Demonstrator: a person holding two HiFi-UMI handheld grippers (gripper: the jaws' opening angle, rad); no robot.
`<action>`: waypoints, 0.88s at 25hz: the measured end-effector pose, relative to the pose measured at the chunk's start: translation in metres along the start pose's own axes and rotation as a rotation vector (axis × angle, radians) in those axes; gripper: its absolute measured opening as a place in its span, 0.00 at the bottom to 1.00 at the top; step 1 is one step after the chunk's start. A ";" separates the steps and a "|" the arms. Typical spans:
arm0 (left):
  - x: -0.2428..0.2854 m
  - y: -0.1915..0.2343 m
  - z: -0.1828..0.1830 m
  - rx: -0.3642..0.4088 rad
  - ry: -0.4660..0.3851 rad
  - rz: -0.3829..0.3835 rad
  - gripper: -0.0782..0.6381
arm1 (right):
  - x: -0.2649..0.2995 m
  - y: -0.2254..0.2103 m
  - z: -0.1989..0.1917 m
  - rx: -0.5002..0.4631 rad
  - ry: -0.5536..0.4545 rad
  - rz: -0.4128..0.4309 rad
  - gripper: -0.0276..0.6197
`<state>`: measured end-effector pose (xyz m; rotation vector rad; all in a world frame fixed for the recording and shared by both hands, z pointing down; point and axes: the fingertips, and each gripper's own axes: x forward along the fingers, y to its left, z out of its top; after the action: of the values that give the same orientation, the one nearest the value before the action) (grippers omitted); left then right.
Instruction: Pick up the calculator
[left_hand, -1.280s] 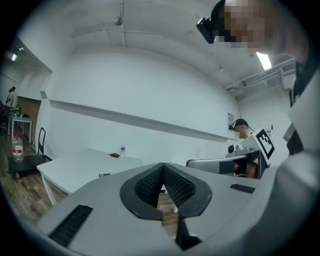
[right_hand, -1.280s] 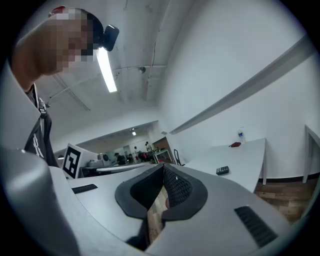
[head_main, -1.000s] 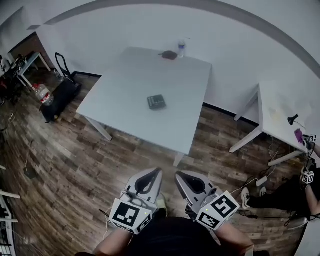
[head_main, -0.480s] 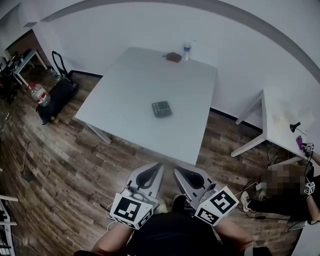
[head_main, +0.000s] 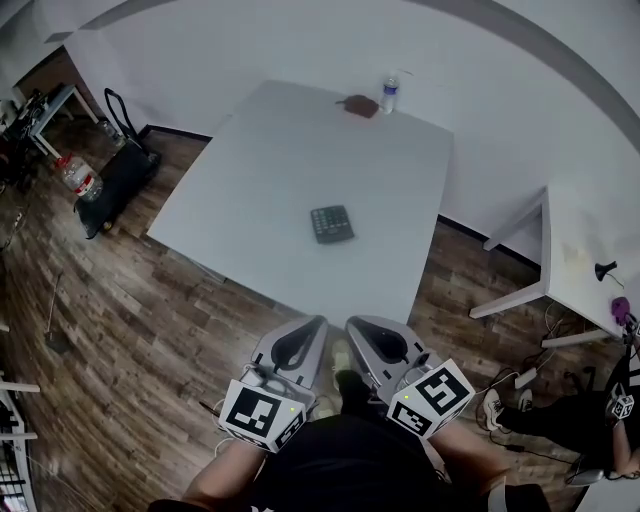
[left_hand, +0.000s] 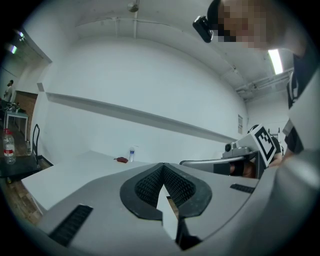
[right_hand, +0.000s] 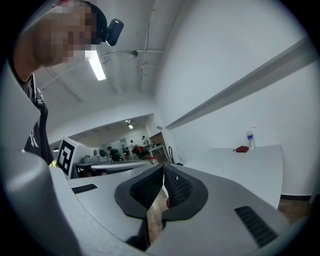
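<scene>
Left tool (head_main: 316, 323) and right tool (head_main: 354, 323) are both holding their jaws pressed together, pinching nothing, and are hovering side by side just short of the white surface (head_main: 240, 190). The calculator (head_main: 331, 223) is lying flat mid-surface, ahead of both tools and well apart from them.

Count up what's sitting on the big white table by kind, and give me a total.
Calculator: 1
Water bottle: 1
Small reddish-brown item, too small to identify: 1
Total: 3
</scene>
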<state>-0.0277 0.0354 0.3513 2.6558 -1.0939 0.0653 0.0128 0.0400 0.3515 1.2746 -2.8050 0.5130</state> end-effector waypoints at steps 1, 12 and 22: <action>0.007 0.006 0.000 -0.004 0.003 0.006 0.12 | 0.007 -0.009 -0.001 -0.010 0.011 0.001 0.06; 0.084 0.067 0.007 -0.036 0.023 0.100 0.12 | 0.091 -0.121 -0.049 -0.217 0.217 -0.009 0.07; 0.109 0.111 -0.009 -0.081 0.078 0.154 0.12 | 0.153 -0.199 -0.158 -0.751 0.478 -0.035 0.18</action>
<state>-0.0266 -0.1127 0.4012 2.4725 -1.2459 0.1499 0.0386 -0.1464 0.5812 0.8794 -2.2125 -0.2147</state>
